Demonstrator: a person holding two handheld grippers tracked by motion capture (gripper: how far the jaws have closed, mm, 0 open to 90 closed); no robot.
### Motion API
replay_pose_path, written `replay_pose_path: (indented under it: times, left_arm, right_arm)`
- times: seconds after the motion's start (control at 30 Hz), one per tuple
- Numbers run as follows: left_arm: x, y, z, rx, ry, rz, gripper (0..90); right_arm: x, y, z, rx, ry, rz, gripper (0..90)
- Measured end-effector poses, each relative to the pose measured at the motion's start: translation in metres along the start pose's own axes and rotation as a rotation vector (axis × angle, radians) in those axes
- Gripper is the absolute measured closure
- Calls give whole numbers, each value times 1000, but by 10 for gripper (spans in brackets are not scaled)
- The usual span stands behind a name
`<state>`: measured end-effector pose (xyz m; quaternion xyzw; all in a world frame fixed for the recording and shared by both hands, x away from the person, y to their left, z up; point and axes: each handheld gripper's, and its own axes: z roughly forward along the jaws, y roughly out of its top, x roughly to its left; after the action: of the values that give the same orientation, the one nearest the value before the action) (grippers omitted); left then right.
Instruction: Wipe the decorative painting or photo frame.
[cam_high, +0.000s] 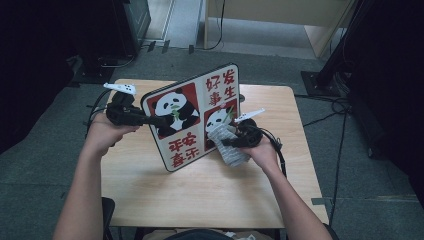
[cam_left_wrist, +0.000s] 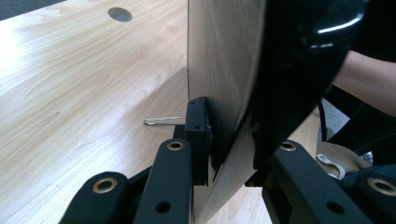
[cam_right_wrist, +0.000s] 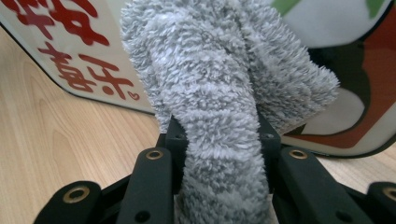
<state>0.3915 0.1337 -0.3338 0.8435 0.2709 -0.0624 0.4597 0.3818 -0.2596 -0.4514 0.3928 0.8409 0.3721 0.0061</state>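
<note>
Wooden surface (cam_high: 150, 190), grey floor around. Left gripper (cam_high: 161, 120) jaws clamp the upright panda board (cam_high: 192, 115); right gripper (cam_high: 227, 141) jaws grip a grey cloth (cam_high: 231, 147) against its face.

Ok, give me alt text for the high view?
A person stands a panda board on edge on a wooden table, the left gripper clamped on its left edge. The right gripper presses a grey cloth against the board's lower right.

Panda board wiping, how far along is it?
Done: the left tongs clamp the panda board on edge on the table; the right tongs grip the grey cloth. In hand: cloth at the lower right panel. Left: apparently the rest of the face.
</note>
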Motion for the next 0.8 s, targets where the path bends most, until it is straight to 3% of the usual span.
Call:
replay_pose_path:
  times: [0.47, 0.8]
  left_arm:
    - [-1, 0, 0, 1, -3, 4, 769]
    - [0, -1, 0, -4, -4, -6, 768]
  right_arm:
    - [-6, -11, 14, 35, 23, 28, 683]
    - [-5, -9, 9, 38, 26, 22, 685]
